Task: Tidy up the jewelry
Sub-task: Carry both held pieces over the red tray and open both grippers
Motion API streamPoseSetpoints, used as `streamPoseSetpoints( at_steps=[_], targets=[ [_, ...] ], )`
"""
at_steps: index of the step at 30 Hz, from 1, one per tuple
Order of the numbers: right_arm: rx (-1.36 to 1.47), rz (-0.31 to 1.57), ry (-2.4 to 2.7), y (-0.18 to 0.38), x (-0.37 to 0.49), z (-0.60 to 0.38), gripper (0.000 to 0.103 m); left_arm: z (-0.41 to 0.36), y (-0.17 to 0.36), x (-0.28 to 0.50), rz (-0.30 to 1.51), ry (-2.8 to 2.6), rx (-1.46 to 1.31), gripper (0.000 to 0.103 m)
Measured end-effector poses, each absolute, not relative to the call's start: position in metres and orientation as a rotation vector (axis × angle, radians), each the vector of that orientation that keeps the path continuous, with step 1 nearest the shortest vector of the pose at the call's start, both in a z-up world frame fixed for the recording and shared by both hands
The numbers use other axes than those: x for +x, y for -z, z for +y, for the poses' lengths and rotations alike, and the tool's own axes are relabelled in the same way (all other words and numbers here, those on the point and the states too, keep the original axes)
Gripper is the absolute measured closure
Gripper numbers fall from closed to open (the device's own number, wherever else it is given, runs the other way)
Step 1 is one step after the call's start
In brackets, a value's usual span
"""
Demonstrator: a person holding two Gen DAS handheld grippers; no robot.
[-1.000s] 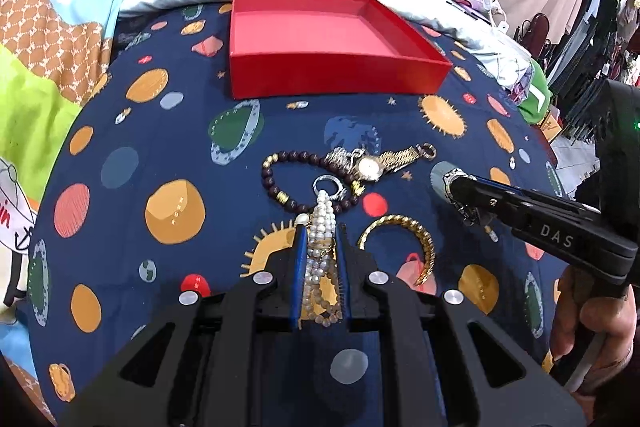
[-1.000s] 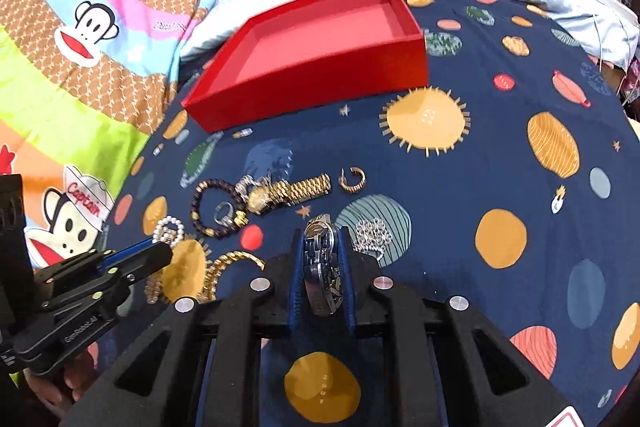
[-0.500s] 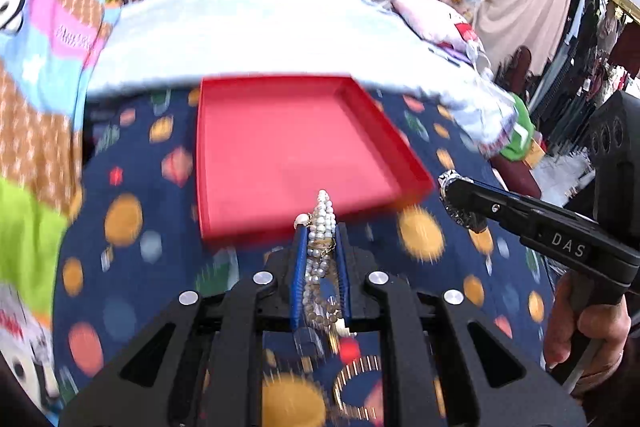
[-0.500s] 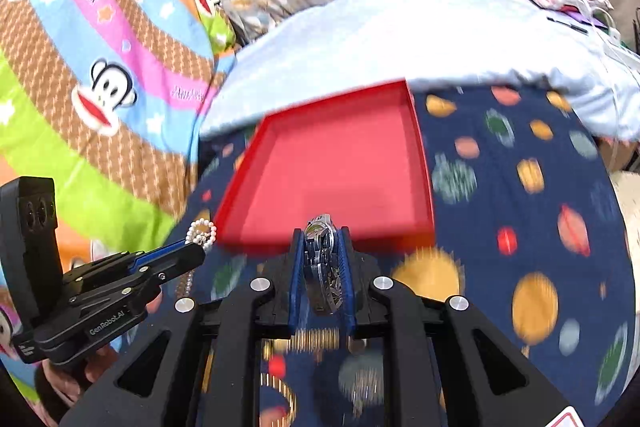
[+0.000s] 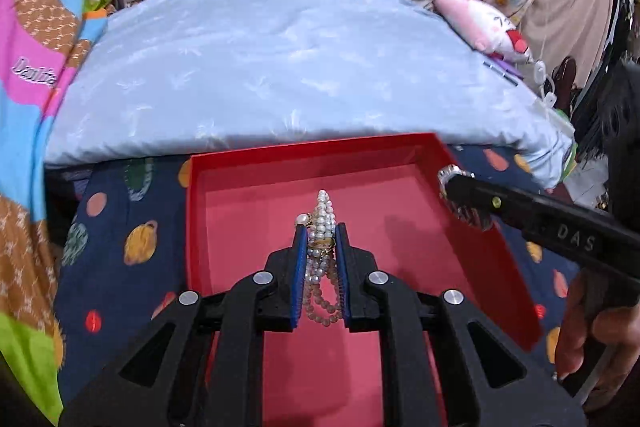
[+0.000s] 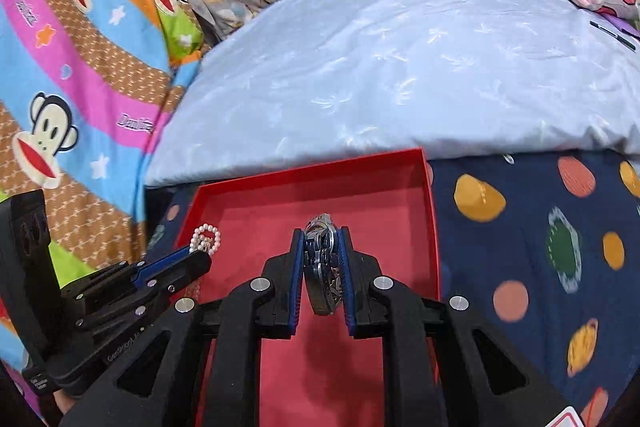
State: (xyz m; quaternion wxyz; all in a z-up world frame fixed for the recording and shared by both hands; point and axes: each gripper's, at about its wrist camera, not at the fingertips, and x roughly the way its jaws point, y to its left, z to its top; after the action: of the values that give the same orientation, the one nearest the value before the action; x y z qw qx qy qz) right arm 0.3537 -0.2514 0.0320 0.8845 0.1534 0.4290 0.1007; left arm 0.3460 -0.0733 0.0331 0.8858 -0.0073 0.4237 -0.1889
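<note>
- Red card all round under me in the left wrist view: my left gripper (image 5: 320, 247) hangs over the box (image 5: 472, 247), jaws nearly closed on the pearls (image 5: 322, 223), with loops of the strand sagging below the pads. I judge the step to be setting them down, so I'd lower until the loops meet the floor, then ease the jaws apart — a drop from up here could bunch or tangle the strand.
- Also in that view, my right gripper (image 5: 450, 183) comes in over the box's right wall, its tip holding the watch (image 5: 460, 197). The two tips are well apart, so both pieces can have their own patch of floor.
- Steel links fill the pads in the right wrist view: the right gripper (image 6: 322, 247) is clamped narrowly on the watch (image 6: 322, 263), above the box (image 6: 434, 227) floor, right of centre. I'd lay it flat on that side — clear of the wall, so it doesn't tip against it.
- At the left edge there, the left gripper (image 6: 200, 253) holds the pearls (image 6: 206, 237) over the box's left side. I'd keep them left and the watch right, so they don't snag.
</note>
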Motion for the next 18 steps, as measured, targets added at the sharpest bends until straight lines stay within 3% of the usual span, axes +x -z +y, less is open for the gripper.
streamPoseSetpoints(
  at_steps=[7, 8, 9, 11, 13, 18],
  targets=[
    [0.296, 0.94, -0.176, -0.009, 0.387, -0.252, 0.087, -0.081, -0.017, 0.37, 0.894, 0.397, 0.009, 0.089],
    [0.301, 0.946, -0.176, -0.007, 0.388, -0.253, 0.086, -0.081, -0.017, 0.371, 0.887, 0.397, 0.012, 0.085],
    [0.309, 0.95, -0.175, -0.006, 0.39, -0.254, 0.085, -0.083, -0.018, 0.371, 0.877, 0.385, 0.023, 0.072],
    [0.322, 0.922, -0.16, -0.009, 0.388, -0.258, 0.084, -0.084, -0.02, 0.37, 0.846, 0.368, 0.044, 0.062],
    [0.312, 0.91, -0.133, -0.009, 0.384, -0.26, 0.074, -0.086, -0.022, 0.371, 0.833, 0.369, 0.058, 0.062],
    [0.309, 0.893, -0.085, -0.009, 0.371, -0.262, 0.073, -0.086, -0.021, 0.377, 0.827, 0.348, 0.084, 0.062]
  ],
)
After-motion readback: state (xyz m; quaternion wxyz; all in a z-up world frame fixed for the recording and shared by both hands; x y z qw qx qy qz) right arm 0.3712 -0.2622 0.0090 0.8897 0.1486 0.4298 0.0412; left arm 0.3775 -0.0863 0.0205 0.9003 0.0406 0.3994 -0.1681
